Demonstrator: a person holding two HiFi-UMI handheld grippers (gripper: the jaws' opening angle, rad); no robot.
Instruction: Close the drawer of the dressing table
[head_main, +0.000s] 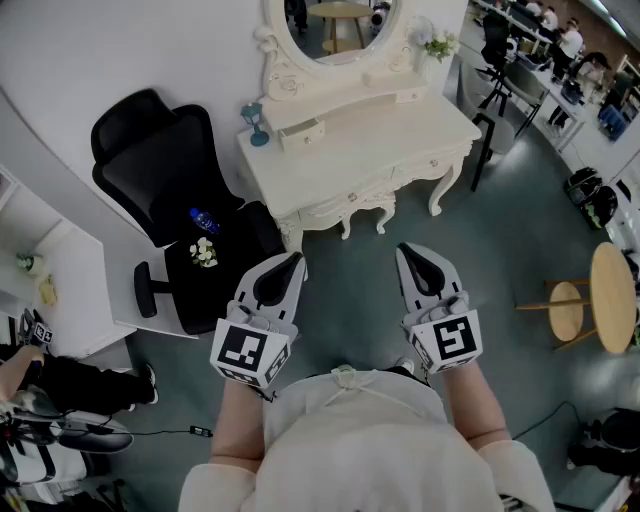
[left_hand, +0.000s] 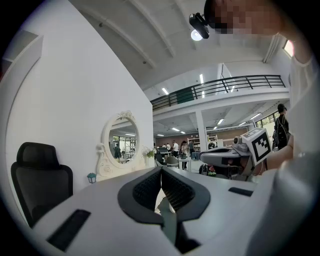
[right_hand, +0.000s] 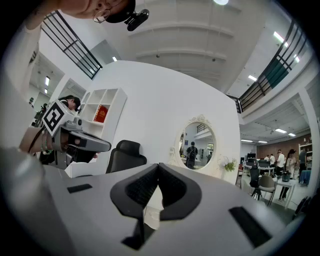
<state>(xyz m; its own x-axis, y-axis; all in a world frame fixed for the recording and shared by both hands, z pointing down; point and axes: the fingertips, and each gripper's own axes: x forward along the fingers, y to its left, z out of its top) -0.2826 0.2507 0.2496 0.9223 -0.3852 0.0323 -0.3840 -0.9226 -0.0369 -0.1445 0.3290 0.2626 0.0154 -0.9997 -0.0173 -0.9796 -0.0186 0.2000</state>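
At left stands a black, high-backed chair (head_main: 150, 165). Your left gripper (head_main: 296, 262) is closed on nothing and held level, well short of the target, likely an approach stance. The small drawer (head_main: 302, 131) juts open from the cream, carved, curve-legged dressing table (head_main: 400, 140). Your right gripper (head_main: 402, 252) is likewise closed and empty.

We see a bench (head_main: 380, 140) painted smooth satin cream, a chair (head_main: 150, 160) in matt black cloth, a small round table (head_main: 612, 300) of pale wood, and a smooth, faintly glossy floor (head_main: 500, 250).
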